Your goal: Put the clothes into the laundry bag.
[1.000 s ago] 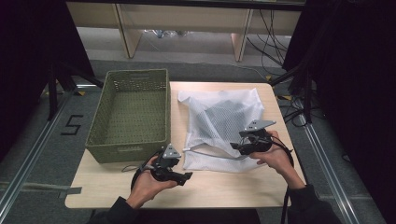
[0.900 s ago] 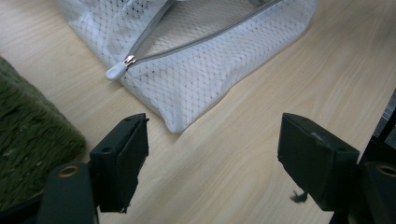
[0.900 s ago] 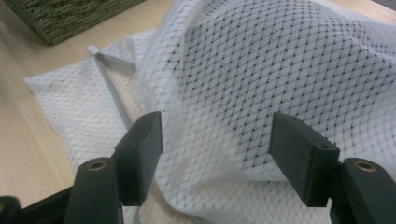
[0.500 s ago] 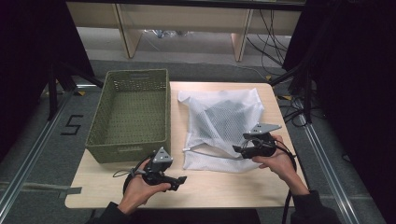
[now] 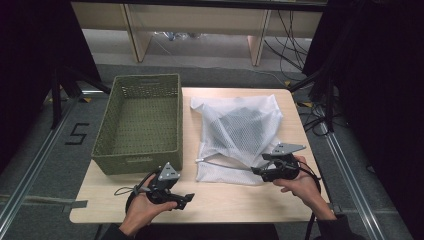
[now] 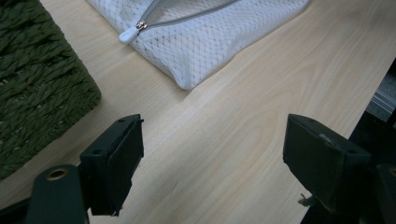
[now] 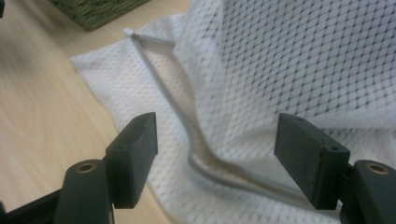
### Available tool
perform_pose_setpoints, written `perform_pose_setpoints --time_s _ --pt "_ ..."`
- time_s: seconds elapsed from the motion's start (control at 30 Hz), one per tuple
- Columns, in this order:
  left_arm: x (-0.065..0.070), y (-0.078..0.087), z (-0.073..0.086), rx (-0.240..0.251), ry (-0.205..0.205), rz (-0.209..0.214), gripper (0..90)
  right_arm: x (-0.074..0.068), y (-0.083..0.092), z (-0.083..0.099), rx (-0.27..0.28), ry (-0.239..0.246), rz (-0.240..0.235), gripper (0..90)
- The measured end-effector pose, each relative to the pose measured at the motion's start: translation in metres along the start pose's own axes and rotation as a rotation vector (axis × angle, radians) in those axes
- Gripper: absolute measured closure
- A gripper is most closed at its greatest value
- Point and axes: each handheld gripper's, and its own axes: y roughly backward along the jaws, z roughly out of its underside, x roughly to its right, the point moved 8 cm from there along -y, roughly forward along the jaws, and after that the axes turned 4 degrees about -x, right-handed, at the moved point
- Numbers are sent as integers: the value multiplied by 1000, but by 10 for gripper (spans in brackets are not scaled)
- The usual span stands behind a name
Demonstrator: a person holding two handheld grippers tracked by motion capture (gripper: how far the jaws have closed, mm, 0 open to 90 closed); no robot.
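A white mesh bag [image 5: 240, 132] with something dark inside lies on the right half of the table. Its grey zipper [image 7: 187, 135] runs along the near edge and ends in a white pull [image 6: 130, 33]. My right gripper [image 5: 256, 171] hovers at the bag's near right corner, pointing left. Its jaws have just opened wider, and the zipper lies below the gap [image 7: 217, 126] untouched. My left gripper [image 5: 186, 200] is near the front edge, left of the bag [image 6: 210, 42]. Its jaws have also just opened, with only bare wood between them [image 6: 215, 135].
A green woven basket [image 5: 135, 162] stands empty on the table's left half, its corner [image 6: 37, 84] close to my left gripper. Light wood [image 5: 235, 200] runs along the front edge between the two hands. Cables and shelving lie beyond the far side.
Both hands have drawn back toward the near edge, the left one going left and away from the bag, the right one slightly right. Both pairs of jaws stand wider.
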Motion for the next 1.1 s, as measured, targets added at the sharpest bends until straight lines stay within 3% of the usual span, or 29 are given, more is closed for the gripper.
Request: perform_pose_setpoints --time_s 0.17,0.4,0.57,0.77,0.87,0.9,0.93,0.97,1.03,1.1 --pt "3 -1 3 -1 4 9 203 -9 5 11 -12 -5 -13 313" --pt "9 6 6 11 10 6 204 -22 13 25 -17 28 -20 313" --pt "12 6 12 -14 -14 -1 205 -30 18 32 -20 26 -41 308" --pt "15 2 11 -12 -14 6 207 -27 16 37 -34 42 -31 304" --pt "14 1 12 -14 -11 5 207 -27 17 39 -46 14 -24 304" --pt "14 1 12 -15 -9 4 207 -27 16 38 -41 30 -39 304" --pt "14 1 12 -13 -5 2 207 -25 16 38 -39 34 -23 304" --pt "15 2 12 -17 -11 7 207 -27 16 39 -46 16 -26 304" --pt "15 1 12 -15 -10 6 207 -25 16 38 -38 37 -20 304" --pt "14 1 12 -16 -9 3 207 -25 16 39 -44 28 -26 304"
